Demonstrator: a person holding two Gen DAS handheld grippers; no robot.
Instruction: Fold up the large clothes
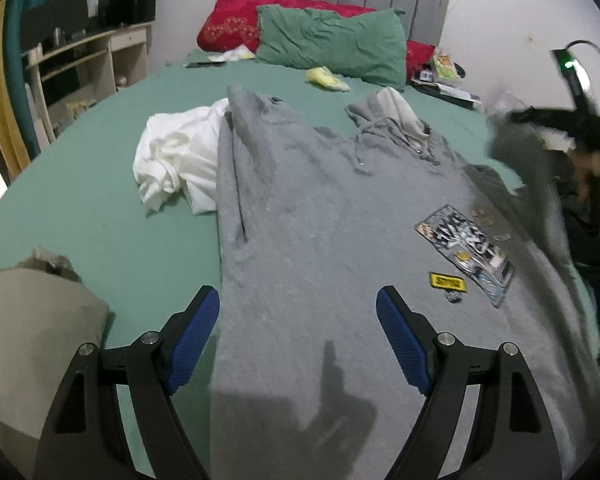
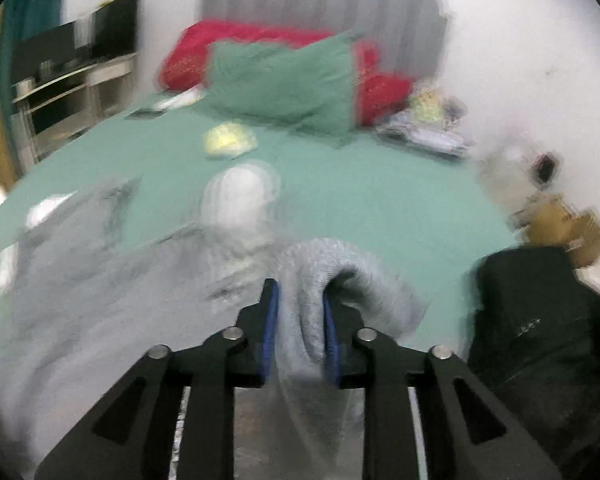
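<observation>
A large grey hoodie (image 1: 324,216) lies spread on the green bed, hood (image 1: 388,112) toward the pillows, with printed patches (image 1: 466,252) at its right. Its left sleeve is folded over the body. My left gripper (image 1: 298,304) is open and empty, just above the hoodie's lower part. My right gripper (image 2: 298,316) is shut on a bunched grey sleeve (image 2: 340,276) of the hoodie and holds it lifted over the bed. That view is motion-blurred. In the left wrist view the right gripper (image 1: 540,120) shows as a dark blur at the hoodie's right edge.
A crumpled white garment (image 1: 176,156) lies left of the hoodie. A beige cloth (image 1: 28,320) is at the near left. Green pillow (image 1: 332,40), red pillows (image 1: 228,20) and a yellow item (image 1: 326,78) sit near the headboard. A desk (image 1: 80,56) stands left; clutter (image 1: 444,76) right.
</observation>
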